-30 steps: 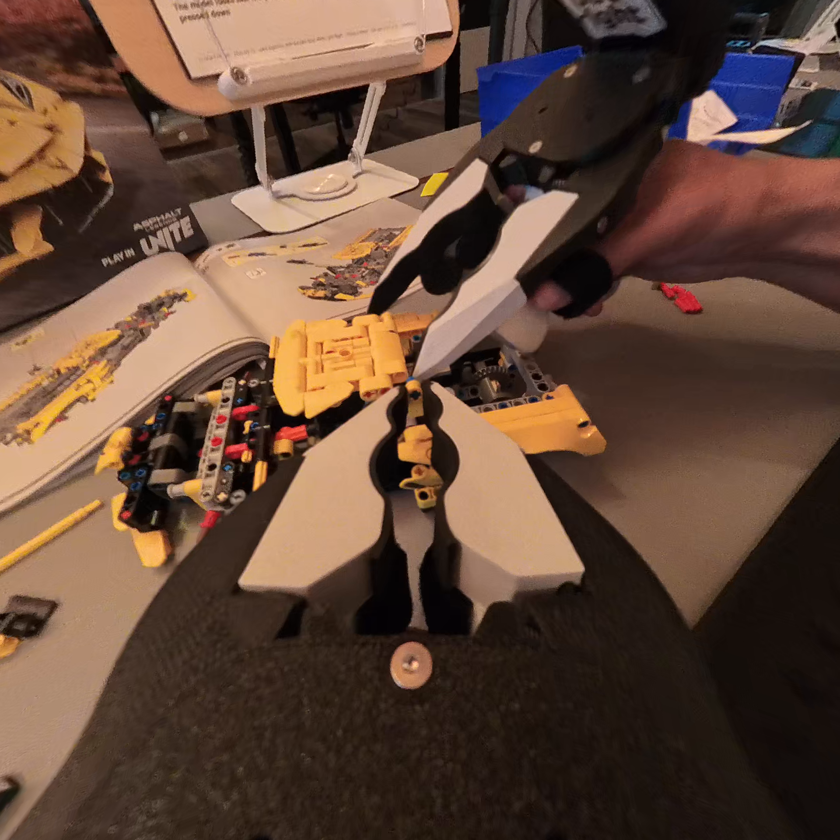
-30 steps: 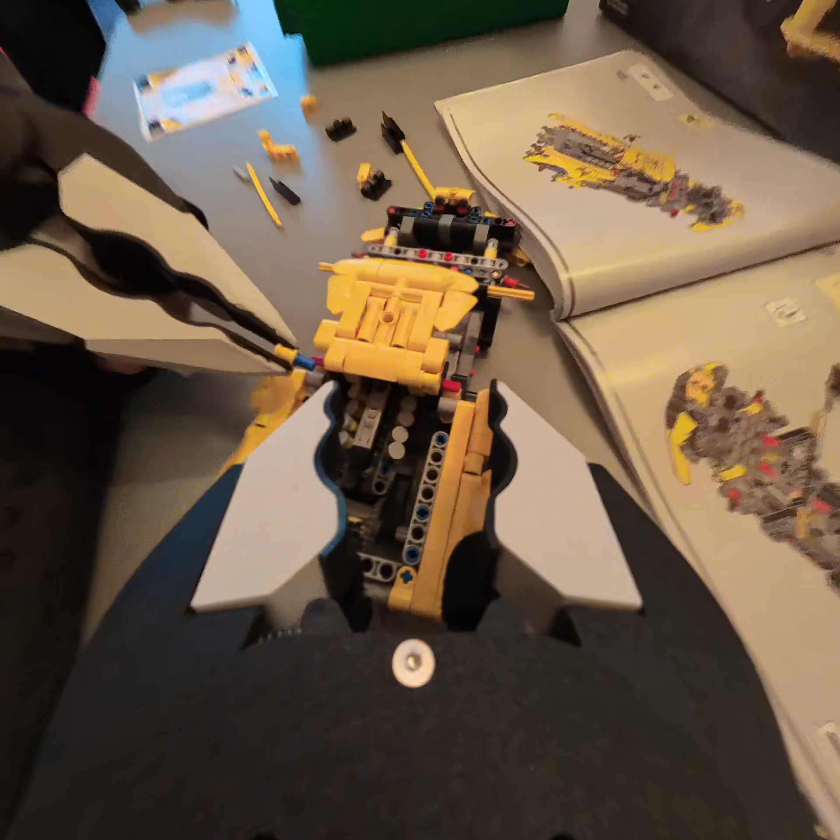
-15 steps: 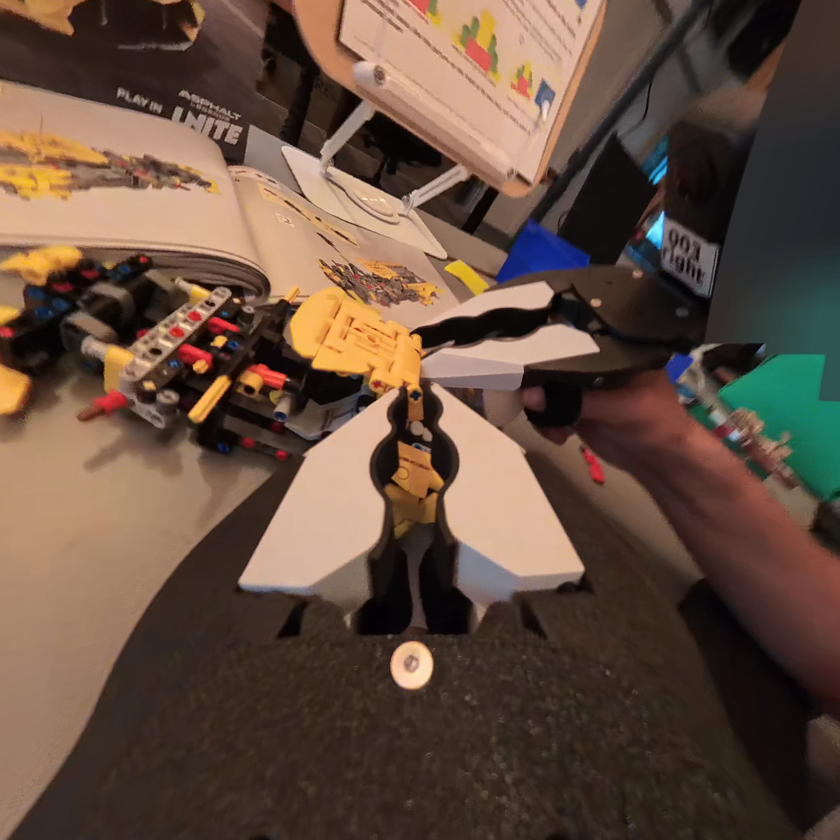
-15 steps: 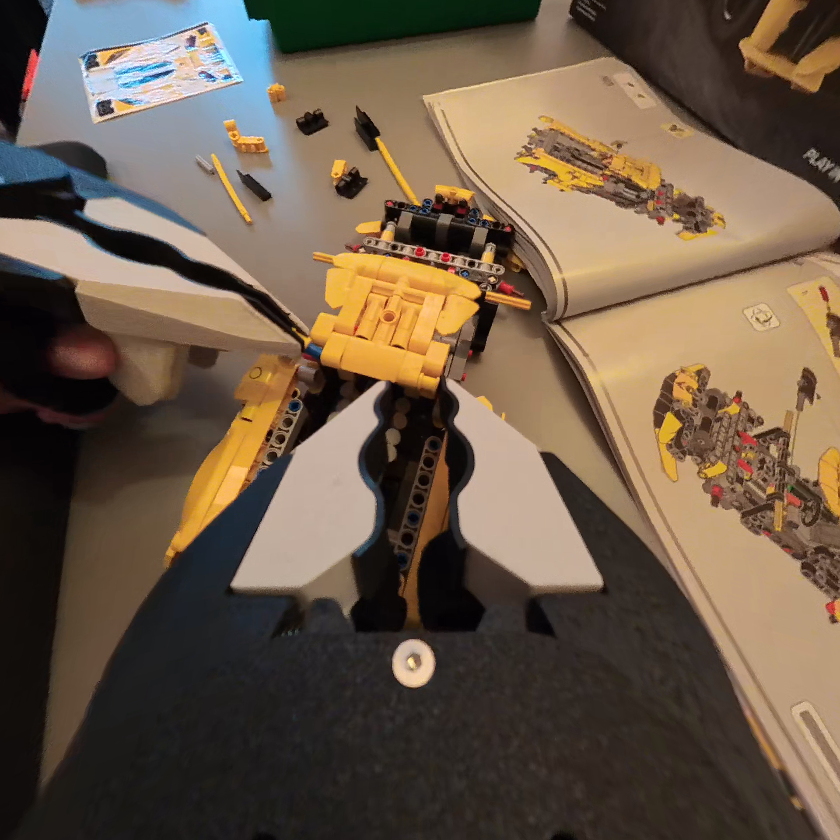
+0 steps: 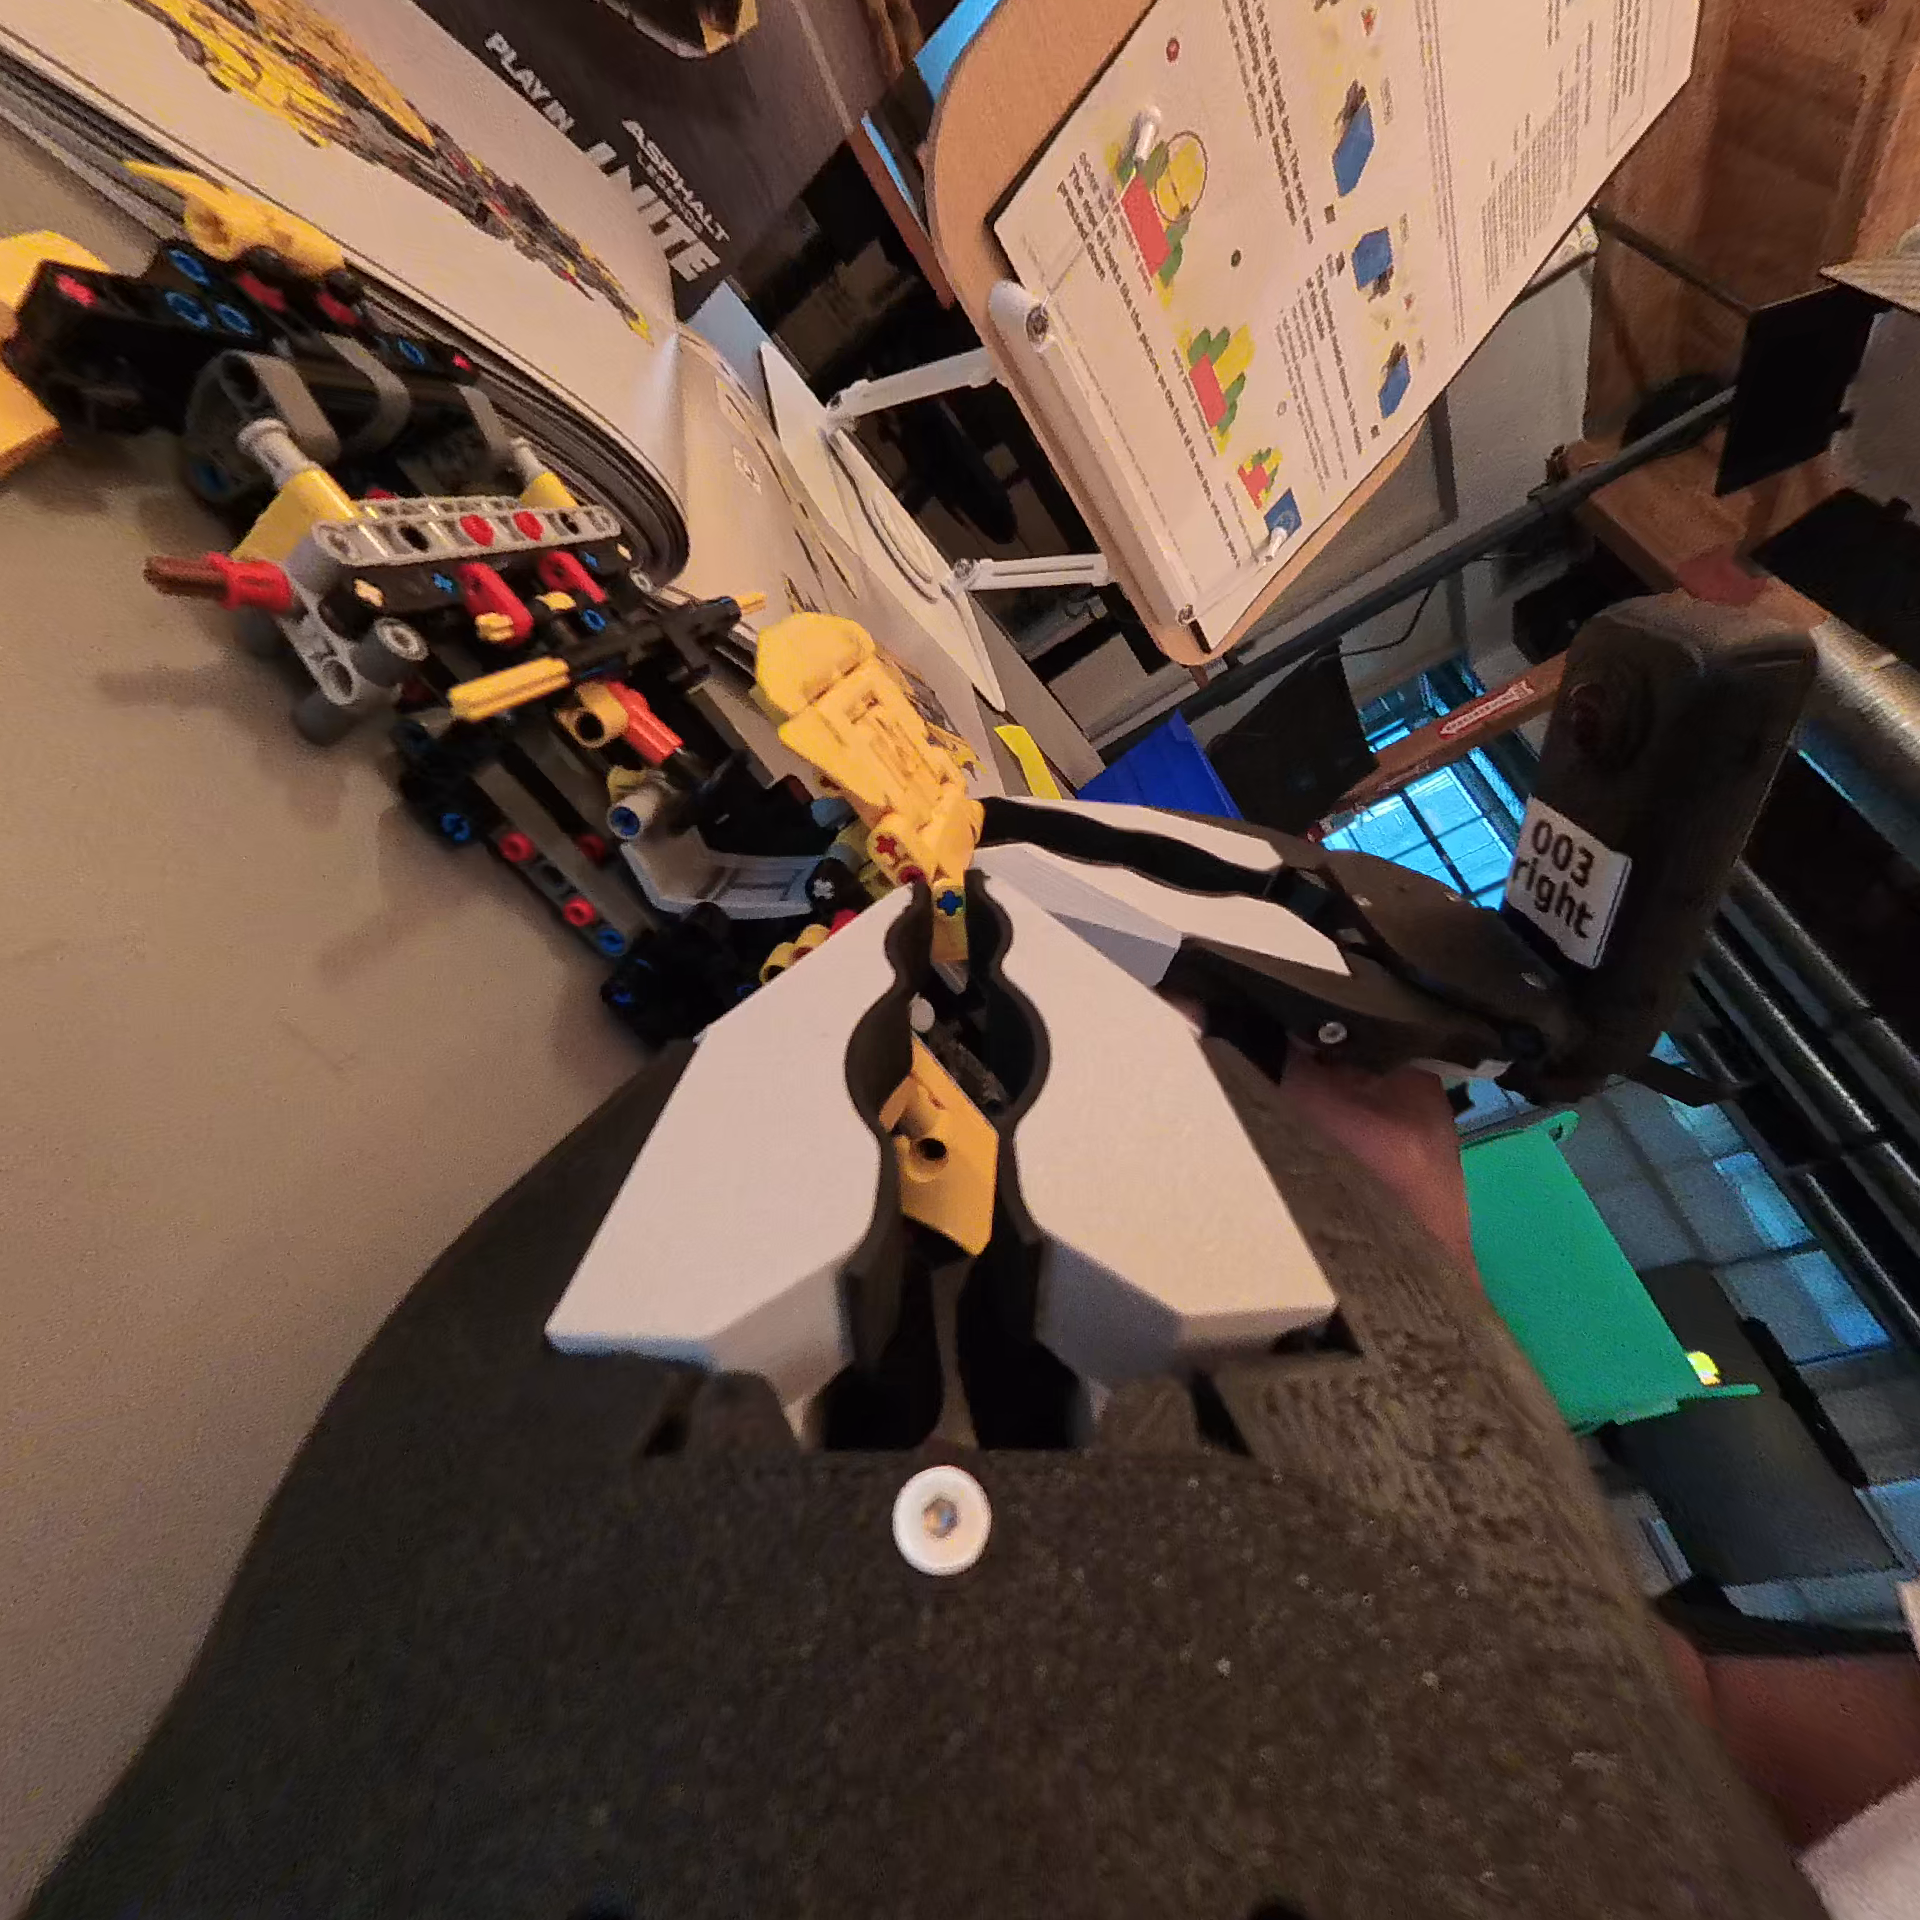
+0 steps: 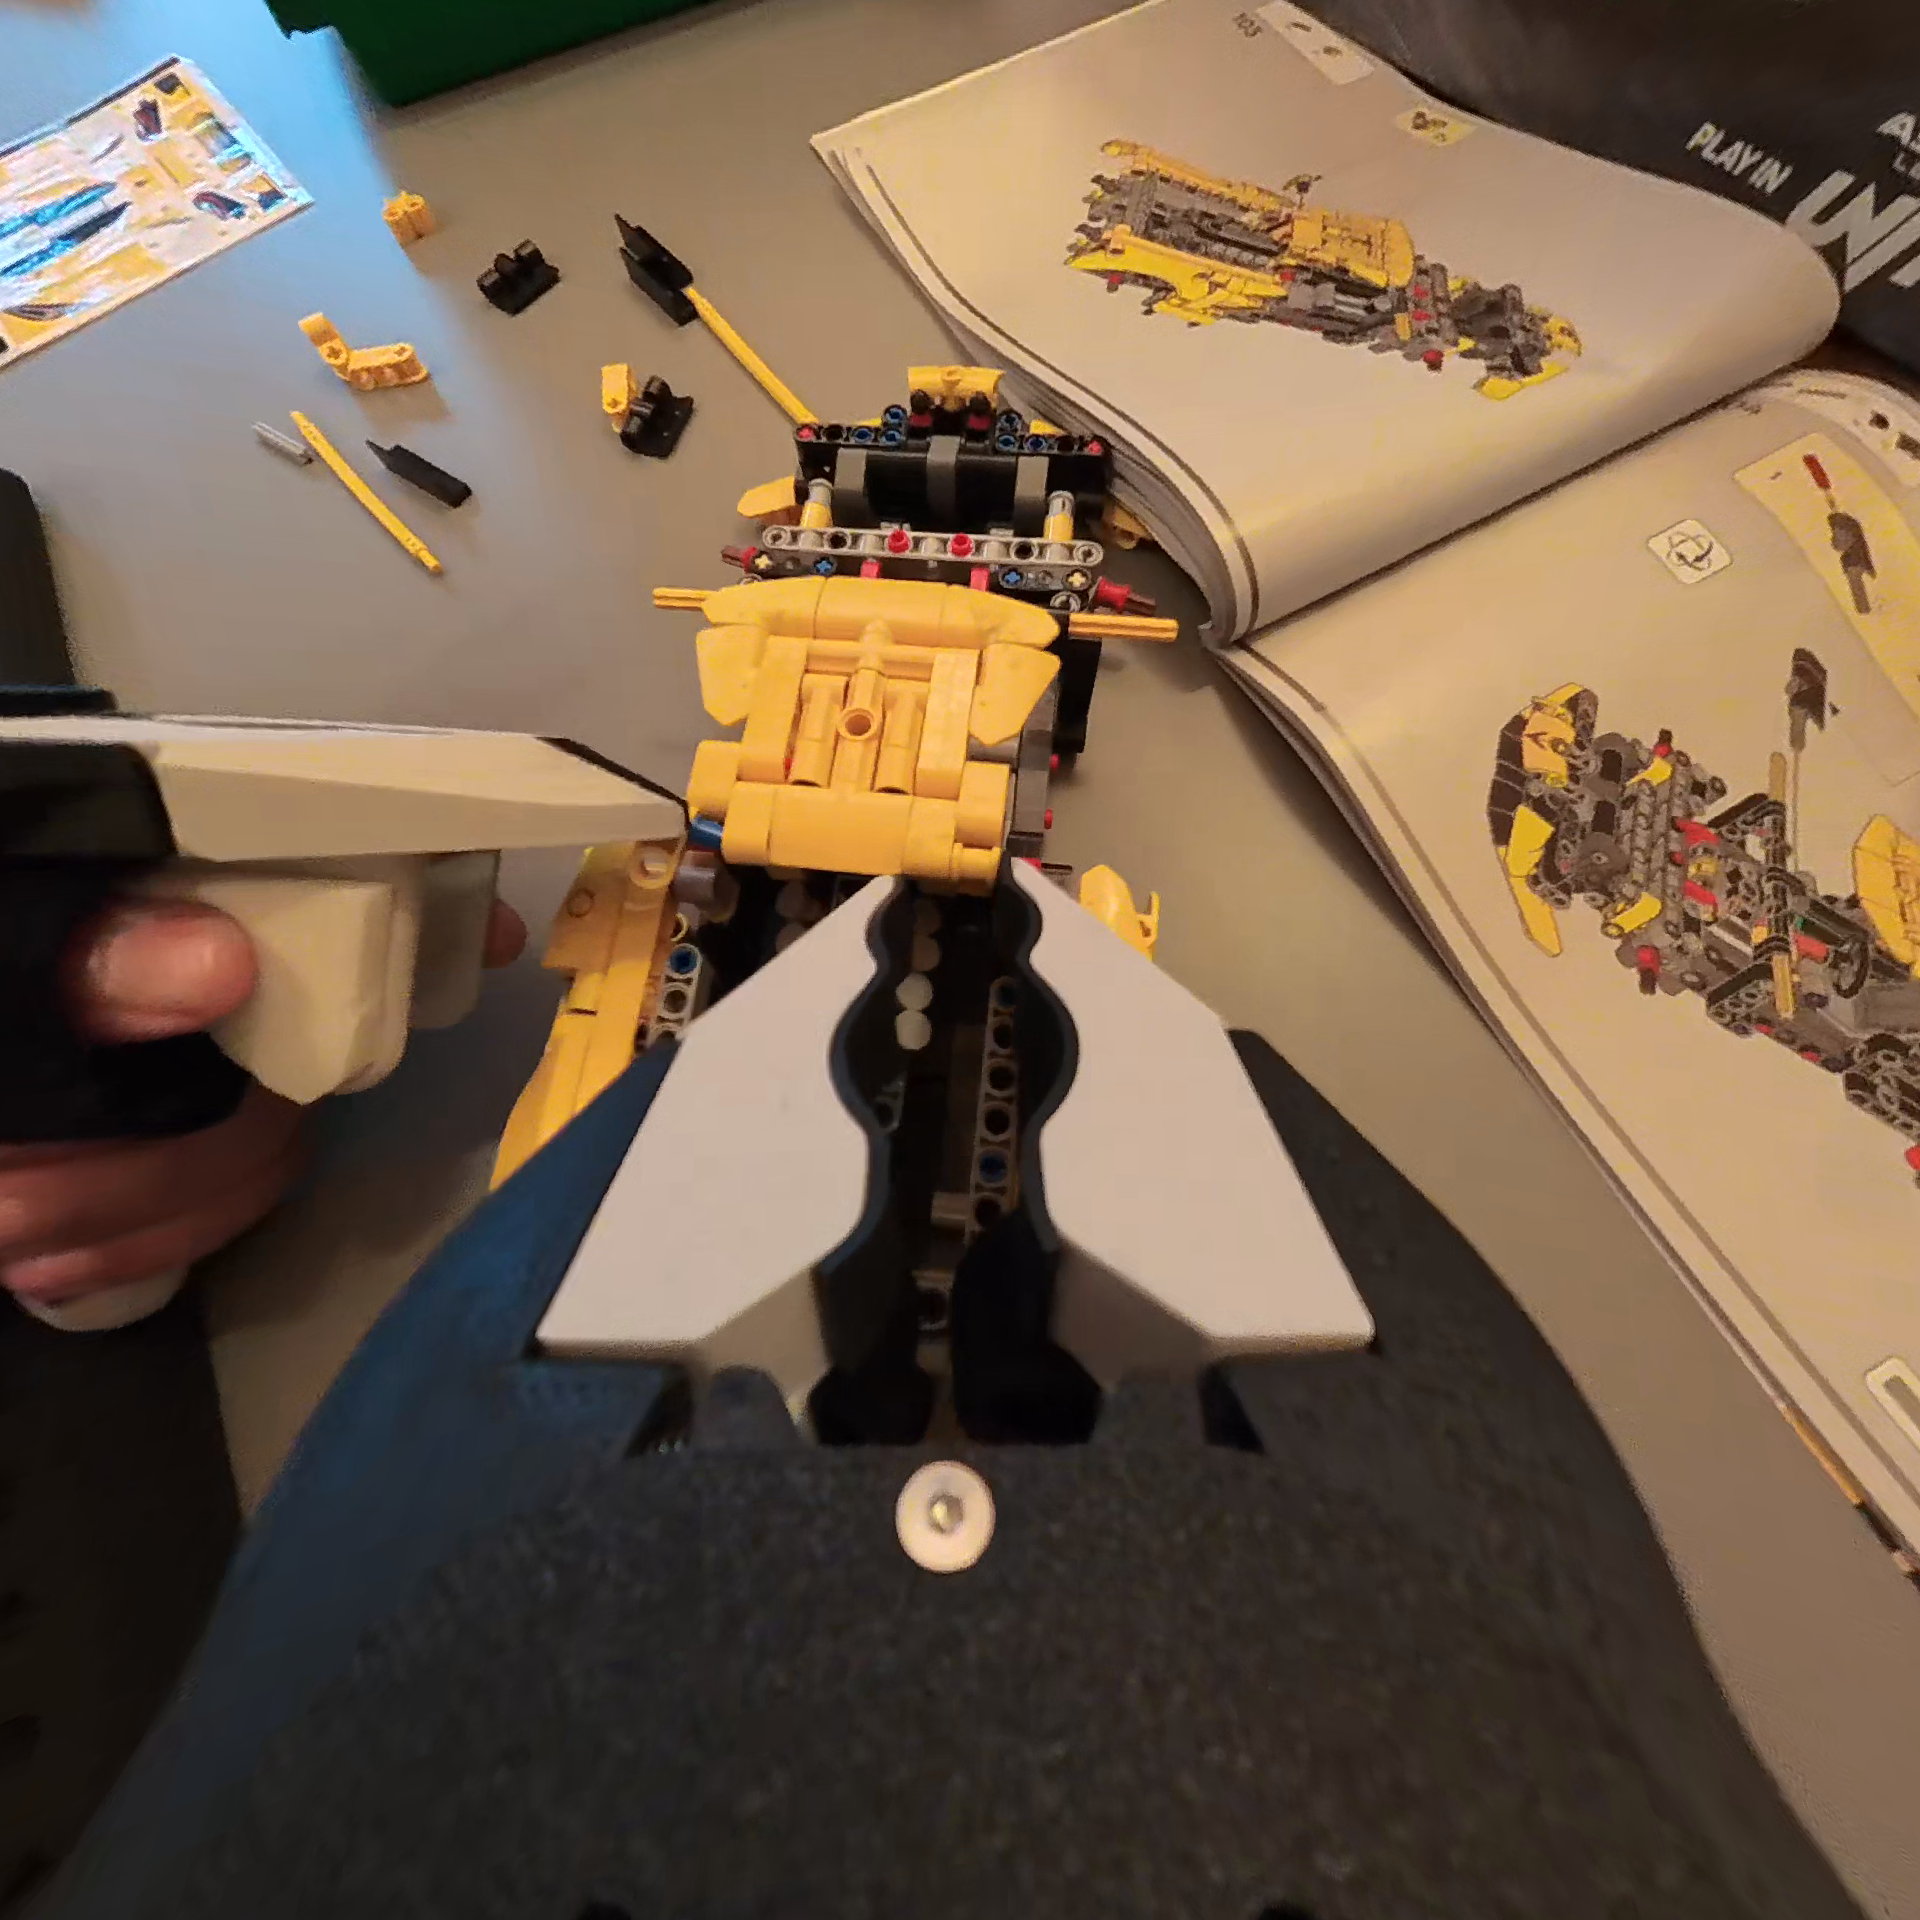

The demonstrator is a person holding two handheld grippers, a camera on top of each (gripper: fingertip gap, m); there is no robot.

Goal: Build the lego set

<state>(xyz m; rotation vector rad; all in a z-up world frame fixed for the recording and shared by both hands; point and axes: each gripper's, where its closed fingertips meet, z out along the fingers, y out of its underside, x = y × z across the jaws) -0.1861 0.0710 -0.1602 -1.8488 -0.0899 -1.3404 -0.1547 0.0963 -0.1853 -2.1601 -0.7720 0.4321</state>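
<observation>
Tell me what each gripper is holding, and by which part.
Left gripper pinches a small yellow pin piece by its end; right gripper clamps the yellow panel by its near edge.

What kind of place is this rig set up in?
Probably a workshop or lab bench, not a home. A grey table holds the half-built lego model and an open instruction booklet; behind it stand a clip-on sheet stand, blue storage bins and metal racking.

Yellow, black and grey lego model (image 6: 873,748) with red pins; grey table (image 6: 260,582).
</observation>
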